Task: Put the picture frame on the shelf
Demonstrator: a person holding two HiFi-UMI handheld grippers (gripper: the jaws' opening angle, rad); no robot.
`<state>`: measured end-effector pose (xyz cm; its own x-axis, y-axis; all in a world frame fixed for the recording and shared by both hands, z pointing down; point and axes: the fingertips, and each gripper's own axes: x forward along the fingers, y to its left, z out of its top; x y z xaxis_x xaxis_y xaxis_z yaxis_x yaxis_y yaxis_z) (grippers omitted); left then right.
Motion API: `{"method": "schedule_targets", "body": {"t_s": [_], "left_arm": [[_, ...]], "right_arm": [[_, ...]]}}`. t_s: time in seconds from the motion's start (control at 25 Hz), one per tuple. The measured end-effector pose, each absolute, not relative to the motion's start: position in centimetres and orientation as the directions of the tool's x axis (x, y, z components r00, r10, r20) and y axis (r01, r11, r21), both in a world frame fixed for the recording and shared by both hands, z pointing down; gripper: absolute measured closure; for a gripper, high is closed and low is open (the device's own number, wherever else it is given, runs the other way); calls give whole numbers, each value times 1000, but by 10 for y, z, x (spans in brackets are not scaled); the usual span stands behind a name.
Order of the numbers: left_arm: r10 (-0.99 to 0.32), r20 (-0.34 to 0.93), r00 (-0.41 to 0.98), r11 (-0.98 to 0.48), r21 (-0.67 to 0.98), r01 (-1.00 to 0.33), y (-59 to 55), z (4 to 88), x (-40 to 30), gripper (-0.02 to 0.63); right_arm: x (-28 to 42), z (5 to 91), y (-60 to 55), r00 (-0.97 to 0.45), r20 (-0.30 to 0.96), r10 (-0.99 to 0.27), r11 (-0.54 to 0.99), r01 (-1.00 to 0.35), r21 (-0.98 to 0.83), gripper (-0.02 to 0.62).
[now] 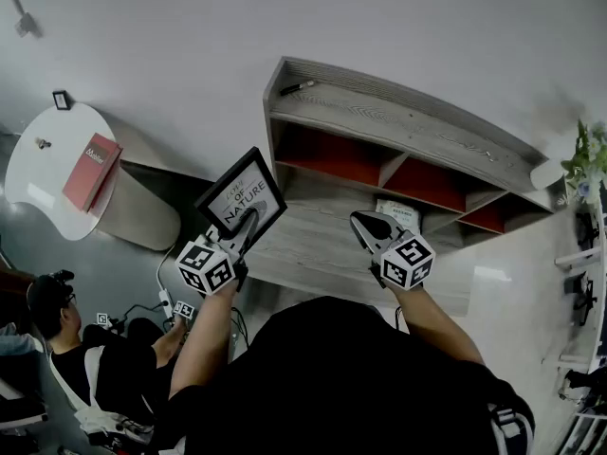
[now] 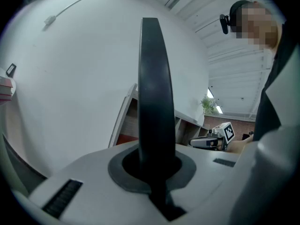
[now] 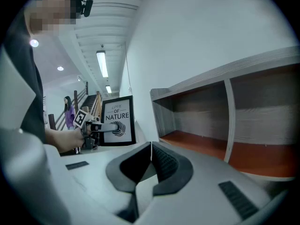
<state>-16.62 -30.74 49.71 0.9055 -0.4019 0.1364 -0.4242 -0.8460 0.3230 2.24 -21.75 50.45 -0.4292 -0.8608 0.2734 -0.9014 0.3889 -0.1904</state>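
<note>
Against the white far wall stands one grey wood shelf (image 1: 398, 121) with red-lined bays, three of them showing. At the left end of its top board lies a thin dark pen-like item (image 1: 298, 87), and at the right end a white round object (image 1: 547, 172). One white packet (image 1: 396, 213) lies on the lower board, just beyond the right gripper (image 1: 365, 224). That is the only thing on that board in front of the grippers. At far left is a round white table (image 1: 33, 192) with one red book (image 1: 91, 171) on it. One leafy plant (image 1: 588, 159) is at the right edge. One person (image 1: 66, 344) is seated at near left.

There is one picture frame (image 1: 242, 193). It has a black border and a white print reading "LOVE OF NATURE" over a dark swirl. It is held up in the air, tilted, near the shelf's left end and resting on none of its boards.

There are two grippers. The left gripper (image 1: 248, 218) is clenched on the frame's lower edge, and in its own view the frame rises edge-on between the jaws. The right gripper's jaws are pressed together with nothing between them.
</note>
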Motion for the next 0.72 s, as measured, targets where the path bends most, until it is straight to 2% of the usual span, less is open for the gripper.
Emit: {"method": "schedule_targets", "body": {"t_s": [0.72], "left_arm": [[-457, 167, 874, -812, 322, -486, -315, 514, -126, 578]], "right_arm": [[52, 509, -217, -488, 296, -821, 450, -872, -191, 580]]}}
